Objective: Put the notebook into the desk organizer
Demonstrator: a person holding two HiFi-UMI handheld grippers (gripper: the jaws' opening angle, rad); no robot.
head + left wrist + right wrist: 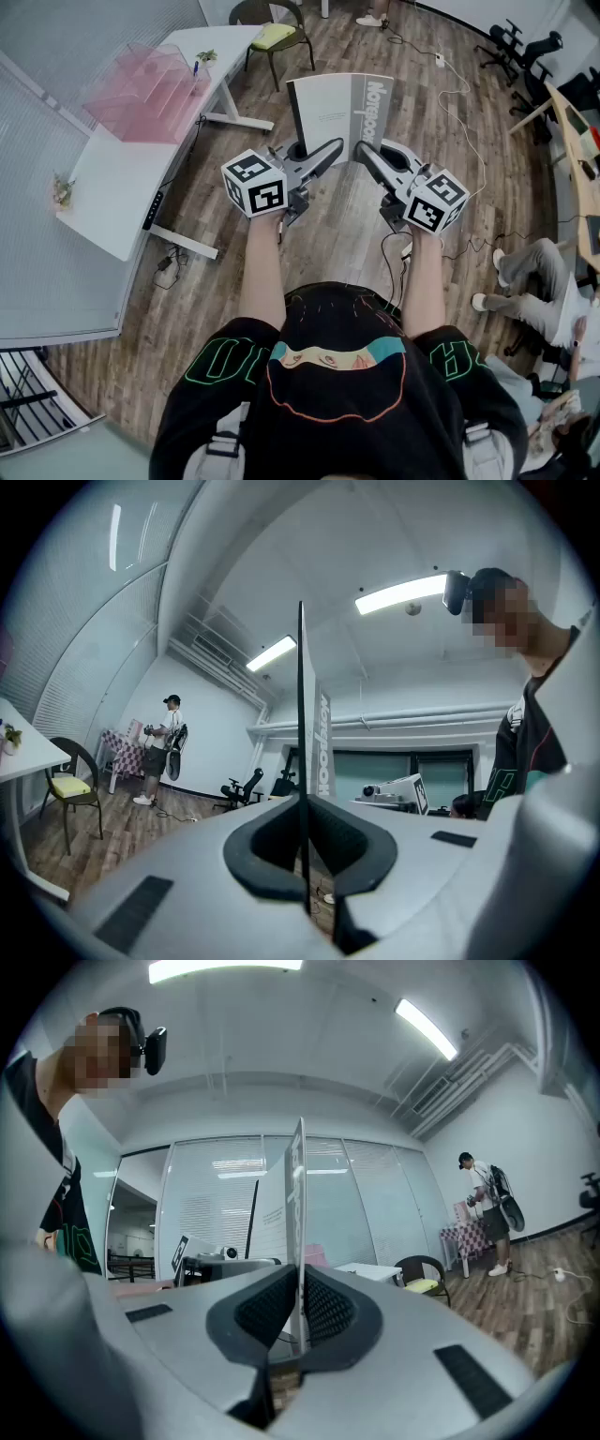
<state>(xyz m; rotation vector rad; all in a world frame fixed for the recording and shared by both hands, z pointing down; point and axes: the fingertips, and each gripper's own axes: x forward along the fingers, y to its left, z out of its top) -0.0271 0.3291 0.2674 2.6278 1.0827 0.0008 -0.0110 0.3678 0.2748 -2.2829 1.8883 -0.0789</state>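
Note:
A grey and white notebook stands upright and slightly spread in front of me, above the wooden floor. My left gripper is shut on its lower left cover and my right gripper is shut on its lower right cover. In the left gripper view the notebook shows edge-on between the pads of the left gripper. The right gripper view also has the notebook edge-on, pinched in the right gripper. A pink see-through desk organizer sits on the white desk at the far left.
A chair with a yellow cushion stands beyond the desk. Cables run over the floor at the right. Black office chairs and another desk are at the far right, where a person sits. Another person stands far off.

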